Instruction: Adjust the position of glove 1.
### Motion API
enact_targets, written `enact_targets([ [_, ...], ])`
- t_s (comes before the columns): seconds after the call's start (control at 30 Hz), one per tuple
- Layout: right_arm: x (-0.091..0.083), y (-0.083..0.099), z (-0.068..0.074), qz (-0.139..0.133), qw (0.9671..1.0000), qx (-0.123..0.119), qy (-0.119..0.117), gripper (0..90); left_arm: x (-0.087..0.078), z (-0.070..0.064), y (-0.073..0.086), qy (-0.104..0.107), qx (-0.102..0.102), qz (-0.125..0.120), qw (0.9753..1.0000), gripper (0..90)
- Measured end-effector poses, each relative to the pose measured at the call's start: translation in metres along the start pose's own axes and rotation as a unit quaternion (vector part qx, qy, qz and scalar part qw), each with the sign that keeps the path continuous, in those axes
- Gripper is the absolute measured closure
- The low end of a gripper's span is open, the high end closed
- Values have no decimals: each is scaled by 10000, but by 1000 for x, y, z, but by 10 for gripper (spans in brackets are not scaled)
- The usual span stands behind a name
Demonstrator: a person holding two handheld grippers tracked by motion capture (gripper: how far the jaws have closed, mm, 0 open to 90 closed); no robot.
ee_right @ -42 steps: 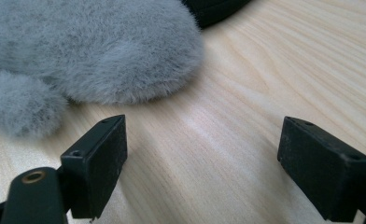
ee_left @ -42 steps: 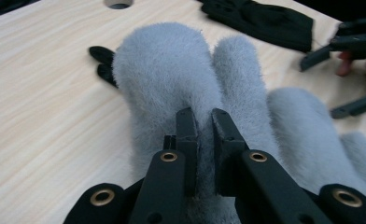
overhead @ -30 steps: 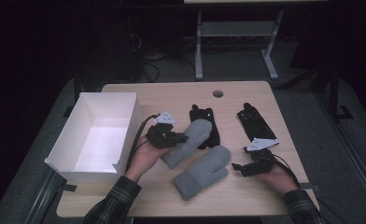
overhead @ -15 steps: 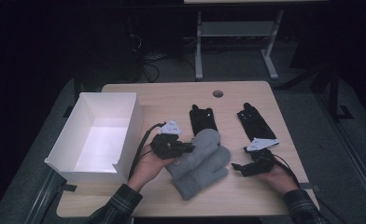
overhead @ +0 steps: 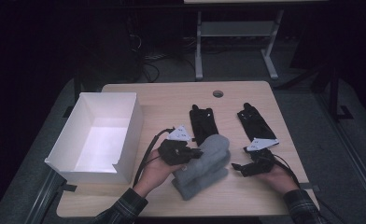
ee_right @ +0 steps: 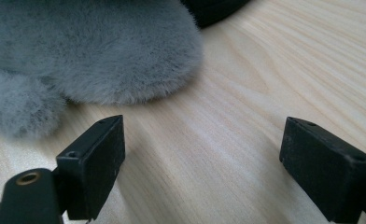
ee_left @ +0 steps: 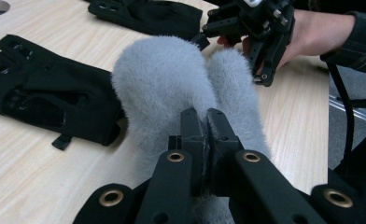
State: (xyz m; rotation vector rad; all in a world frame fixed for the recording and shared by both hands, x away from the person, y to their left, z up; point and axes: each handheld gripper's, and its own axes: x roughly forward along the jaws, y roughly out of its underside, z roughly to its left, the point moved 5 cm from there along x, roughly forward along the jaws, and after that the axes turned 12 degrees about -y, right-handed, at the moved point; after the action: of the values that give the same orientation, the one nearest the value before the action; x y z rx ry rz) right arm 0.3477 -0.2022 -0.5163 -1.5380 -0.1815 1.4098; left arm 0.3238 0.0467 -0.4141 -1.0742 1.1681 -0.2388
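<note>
Two fuzzy grey mittens (overhead: 203, 164) lie on my table (overhead: 172, 100), one folded over on top of the other, near the front edge between my two hands. My left claw (overhead: 196, 153) is clenched tight on the top mitten. In the left gripper view the two black jaws are pressed together with grey fur (ee_left: 172, 88) pinched between them, and the mitten bulges up just past the tips.

My right claw (overhead: 238, 167) is on the table just to the right of the mittens. It is wide apart and has nothing in it. In the right gripper view I see bare wood between the two jaws, and the edge of a grey mitten (ee_right: 92, 51) lies a little way ahead and to the side, not touching either jaw.

Two black gloves lie flat farther back on the table. One black glove (overhead: 203, 123) is just behind the mittens, and its near end touches them or is very close. The other black glove (overhead: 255, 123) is behind my right hand (overhead: 277, 175). They are apart from each other.

A white box (overhead: 99, 135) with no lid sits at the left side of the table, beside my left hand (overhead: 155, 170). It looks empty inside. A small round hole (overhead: 217, 94) is in the table near the back edge.
</note>
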Motion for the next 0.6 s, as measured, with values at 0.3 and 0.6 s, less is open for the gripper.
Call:
enact_targets([
  [0.3, 0, 0, 0, 1, 10000, -1, -2, 141, 6, -6, 8, 33, 104, 129, 9999, 874],
  [0.6, 0, 0, 0, 2, 10000, -1, 0, 142, 17, -11, 15, 144, 110, 310, 9994, 873],
])
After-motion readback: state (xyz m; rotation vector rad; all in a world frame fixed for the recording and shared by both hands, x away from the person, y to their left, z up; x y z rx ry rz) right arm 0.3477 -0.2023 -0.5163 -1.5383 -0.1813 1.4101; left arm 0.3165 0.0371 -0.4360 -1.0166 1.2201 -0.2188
